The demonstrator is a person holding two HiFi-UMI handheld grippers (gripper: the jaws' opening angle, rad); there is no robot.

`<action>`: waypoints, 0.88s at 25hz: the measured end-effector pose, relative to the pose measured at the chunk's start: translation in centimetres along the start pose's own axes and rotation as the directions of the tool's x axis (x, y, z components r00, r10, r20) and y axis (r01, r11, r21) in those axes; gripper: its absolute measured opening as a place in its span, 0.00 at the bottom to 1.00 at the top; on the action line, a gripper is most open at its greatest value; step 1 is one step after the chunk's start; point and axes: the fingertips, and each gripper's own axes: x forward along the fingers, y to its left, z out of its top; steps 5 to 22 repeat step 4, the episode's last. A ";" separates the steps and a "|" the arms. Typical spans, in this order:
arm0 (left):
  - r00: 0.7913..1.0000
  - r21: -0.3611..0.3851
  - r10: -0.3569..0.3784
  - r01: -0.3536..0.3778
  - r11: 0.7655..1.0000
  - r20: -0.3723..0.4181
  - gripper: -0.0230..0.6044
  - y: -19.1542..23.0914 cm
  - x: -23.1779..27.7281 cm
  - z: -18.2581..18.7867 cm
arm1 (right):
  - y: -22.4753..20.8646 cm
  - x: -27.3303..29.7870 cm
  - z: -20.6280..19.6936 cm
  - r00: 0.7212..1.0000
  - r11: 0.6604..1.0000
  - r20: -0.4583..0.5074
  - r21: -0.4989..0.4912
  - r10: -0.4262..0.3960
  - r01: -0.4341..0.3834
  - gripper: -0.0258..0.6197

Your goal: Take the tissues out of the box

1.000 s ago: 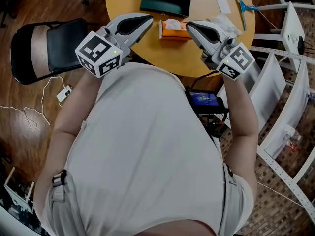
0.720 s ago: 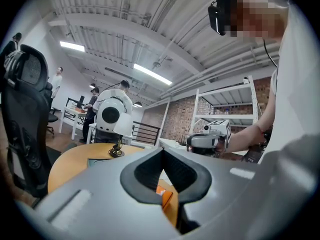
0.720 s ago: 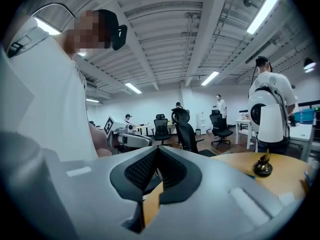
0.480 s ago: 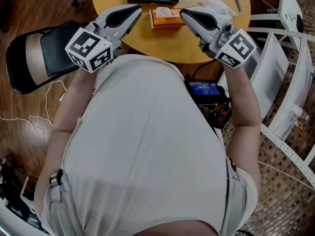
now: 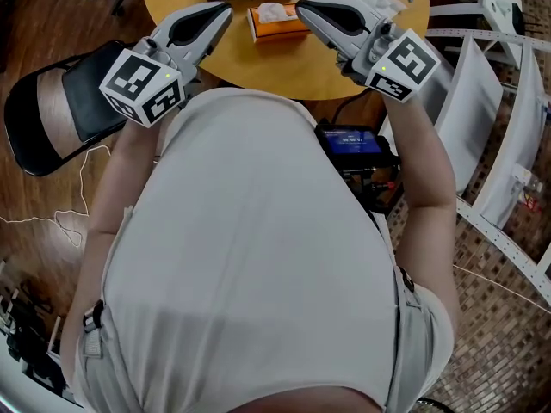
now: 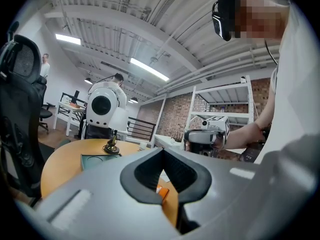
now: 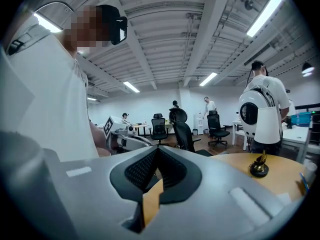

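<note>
Both grippers have drifted toward the top edge. The left gripper [image 5: 222, 11] at upper left and the right gripper [image 5: 303, 6] at upper right each have jaws pressed together, holding nothing. Just beyond and between their tips, the orange tissue box [image 5: 277, 26] sits on the round wooden table [image 5: 284, 65], with a tissue [image 5: 272, 10] poking out.

Pale grey T-shirt [image 5: 258, 256]; left tongs [image 5: 225, 9] and right tongs [image 5: 301, 5] are grey, black-padded, each bearing a black-and-white marker cube [image 5: 142, 86]

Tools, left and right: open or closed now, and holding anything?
Left tool: closed, holding nothing.
Right tool: closed, holding nothing.
</note>
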 end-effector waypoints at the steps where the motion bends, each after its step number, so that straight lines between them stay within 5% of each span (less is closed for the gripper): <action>1: 1.000 0.003 0.000 0.000 1.000 0.001 0.04 0.0 0.0 0.0 | 0.0 0.0 0.0 1.000 1.000 0.000 -0.001 0.001 -0.001 0.03; 22: 1.000 0.022 0.002 -0.002 1.000 0.012 0.04 -0.1 -0.1 0.4 | 0.0 0.3 0.1 1.000 1.000 0.000 -0.010 0.005 -0.005 0.03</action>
